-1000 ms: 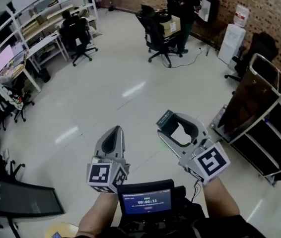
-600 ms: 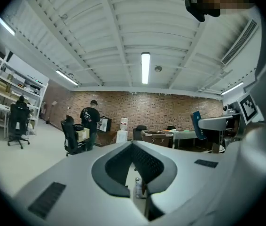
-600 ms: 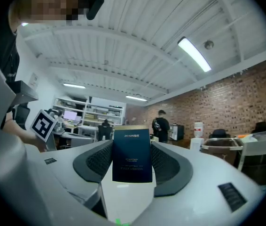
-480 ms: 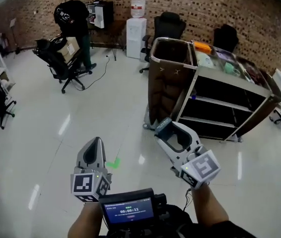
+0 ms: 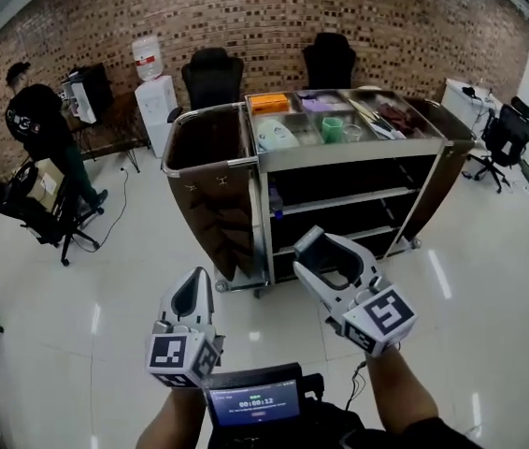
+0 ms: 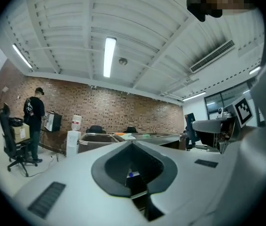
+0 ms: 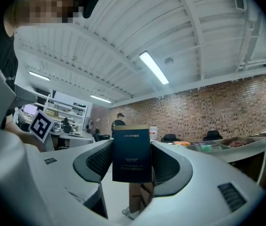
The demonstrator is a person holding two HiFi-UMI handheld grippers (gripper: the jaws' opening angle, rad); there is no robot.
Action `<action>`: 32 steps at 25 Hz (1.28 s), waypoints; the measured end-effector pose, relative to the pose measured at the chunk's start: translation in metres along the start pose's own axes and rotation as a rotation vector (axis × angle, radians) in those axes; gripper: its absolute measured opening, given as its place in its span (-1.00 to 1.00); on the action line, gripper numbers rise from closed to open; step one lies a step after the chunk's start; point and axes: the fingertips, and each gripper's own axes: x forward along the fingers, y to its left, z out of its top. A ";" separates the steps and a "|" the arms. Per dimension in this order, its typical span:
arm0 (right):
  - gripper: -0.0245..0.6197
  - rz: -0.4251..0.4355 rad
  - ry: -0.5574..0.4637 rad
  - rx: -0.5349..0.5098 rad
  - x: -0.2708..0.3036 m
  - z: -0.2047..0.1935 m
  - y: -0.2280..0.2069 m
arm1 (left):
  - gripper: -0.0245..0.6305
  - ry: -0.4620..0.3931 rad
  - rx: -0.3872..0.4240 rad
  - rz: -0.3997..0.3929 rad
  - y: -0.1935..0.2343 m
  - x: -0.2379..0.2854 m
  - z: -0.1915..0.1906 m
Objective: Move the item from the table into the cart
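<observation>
This looks like an open office or lab floor: a long brick wall [image 5: 358, 21], black swivel chairs [image 5: 210, 73] along it, a water cooler [image 5: 159, 106], a glossy white floor [image 5: 106, 279], strip lights [image 6: 108, 55] overhead, and a wheeled service cart [image 5: 339, 150] parked nearby.

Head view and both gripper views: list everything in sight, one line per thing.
cart: one, steel with brown side bags, centre
tray items: orange, white, green, on the cart's top
brick wall: one, brown, at the back
office chairs: two black behind the cart, more at both sides
water dispenser: one, white, left of the chairs
bystander: one, in black, far left
dark blue box: one, upright between the right tongs
screen: one, black, at the person's chest
left tongs: grey, shut, empty
right tongs: grey, shut on the dark blue box
</observation>
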 end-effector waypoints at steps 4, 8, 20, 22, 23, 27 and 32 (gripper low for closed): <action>-0.16 -0.113 0.003 -0.010 0.023 -0.006 -0.096 | -0.92 -0.002 0.004 -0.101 -0.019 0.111 0.005; -0.16 -0.245 0.010 -0.009 0.061 -0.004 -0.181 | -0.92 0.011 0.061 -0.237 -0.022 0.215 0.015; -0.16 -0.436 0.041 -0.042 0.110 -0.009 -0.384 | -0.92 -0.056 -0.008 -0.505 -0.093 0.441 0.044; -0.16 -0.444 0.042 -0.045 0.100 -0.011 -0.419 | -0.92 -0.060 -0.006 -0.514 -0.119 0.470 0.045; -0.16 -0.445 0.043 -0.043 0.094 -0.014 -0.439 | -0.92 -0.054 -0.009 -0.514 -0.133 0.486 0.042; -0.16 -0.416 0.039 -0.046 0.061 -0.025 -0.528 | -0.92 -0.030 -0.017 -0.500 -0.204 0.548 0.030; -0.16 -0.346 0.045 -0.053 0.008 -0.035 -0.649 | -0.92 -0.053 -0.011 -0.429 -0.307 0.628 0.030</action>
